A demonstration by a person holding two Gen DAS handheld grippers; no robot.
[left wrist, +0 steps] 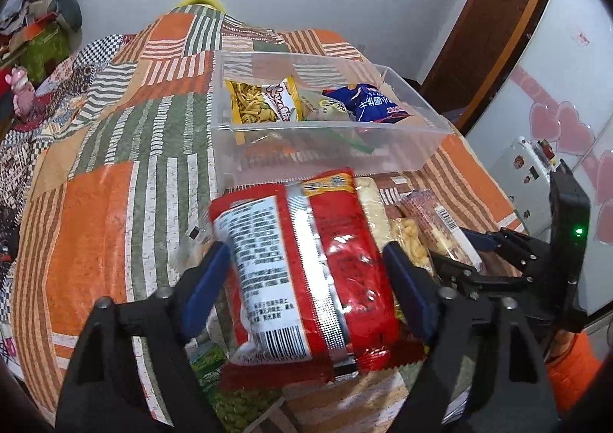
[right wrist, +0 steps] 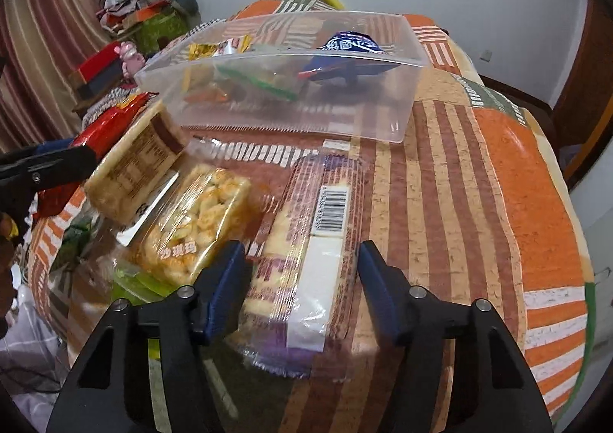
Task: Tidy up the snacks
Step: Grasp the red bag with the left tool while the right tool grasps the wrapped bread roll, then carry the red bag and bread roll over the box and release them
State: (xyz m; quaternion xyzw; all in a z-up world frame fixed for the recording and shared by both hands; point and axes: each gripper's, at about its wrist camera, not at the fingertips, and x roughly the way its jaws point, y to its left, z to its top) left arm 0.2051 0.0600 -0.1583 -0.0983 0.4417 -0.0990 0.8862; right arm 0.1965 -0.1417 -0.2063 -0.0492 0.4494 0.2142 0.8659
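Note:
A clear plastic bin (left wrist: 417, 149) (right wrist: 398, 103) stands on the patchwork quilt and holds a yellow snack bag (left wrist: 256, 103) and a blue packet (left wrist: 375, 103) (right wrist: 348, 46). My left gripper (left wrist: 310, 272) is shut on a red snack bag (left wrist: 345, 260) and holds it just in front of the bin. My right gripper (right wrist: 302, 272) is open around a clear-wrapped cake bar with a barcode (right wrist: 318, 241), which lies on the quilt. The right gripper also shows in the left wrist view (left wrist: 494, 253).
A clear pack of puffed rice squares (right wrist: 195, 218) and a beige wrapped cake (right wrist: 134, 172) lie left of the bar. Green packets (left wrist: 230, 394) lie near the quilt's front edge. A cluttered pile (right wrist: 153, 0) and a pink toy (left wrist: 21, 88) sit at the far left.

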